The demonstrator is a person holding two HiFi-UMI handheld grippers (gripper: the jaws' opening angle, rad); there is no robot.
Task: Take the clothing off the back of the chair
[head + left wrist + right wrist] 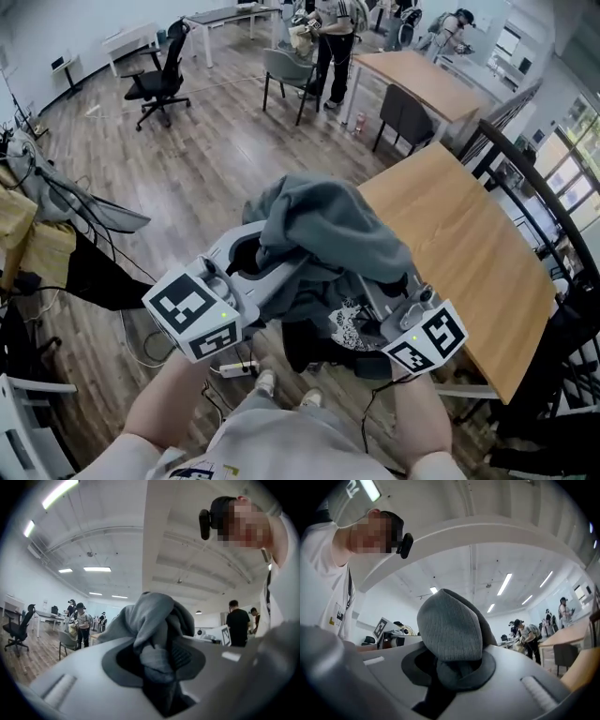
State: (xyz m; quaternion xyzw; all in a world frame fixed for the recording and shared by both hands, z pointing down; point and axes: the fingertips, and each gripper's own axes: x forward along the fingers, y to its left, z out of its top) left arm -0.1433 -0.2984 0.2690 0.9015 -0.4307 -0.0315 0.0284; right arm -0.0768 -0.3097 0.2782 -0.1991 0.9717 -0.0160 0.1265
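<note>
A grey garment [323, 230] hangs bunched in the air in front of me, held up between both grippers. My left gripper [255, 258] is shut on a fold of it; in the left gripper view the grey cloth [154, 620] fills the gap between the jaws of my left gripper [157, 660]. My right gripper [375, 305] is shut on another part; the right gripper view shows a ribbed grey fold [450, 625] bulging out of my right gripper [454, 667]. A dark patch with a white print [345, 325] hangs beneath the bundle. The chair back is hidden behind the garment and grippers.
A long wooden table [469, 253] runs along the right, with a black railing [539, 183] beyond it. A power strip [234, 367] and cables lie on the wood floor by my feet. A black office chair [159, 80], grey chairs [286, 70] and people stand far off.
</note>
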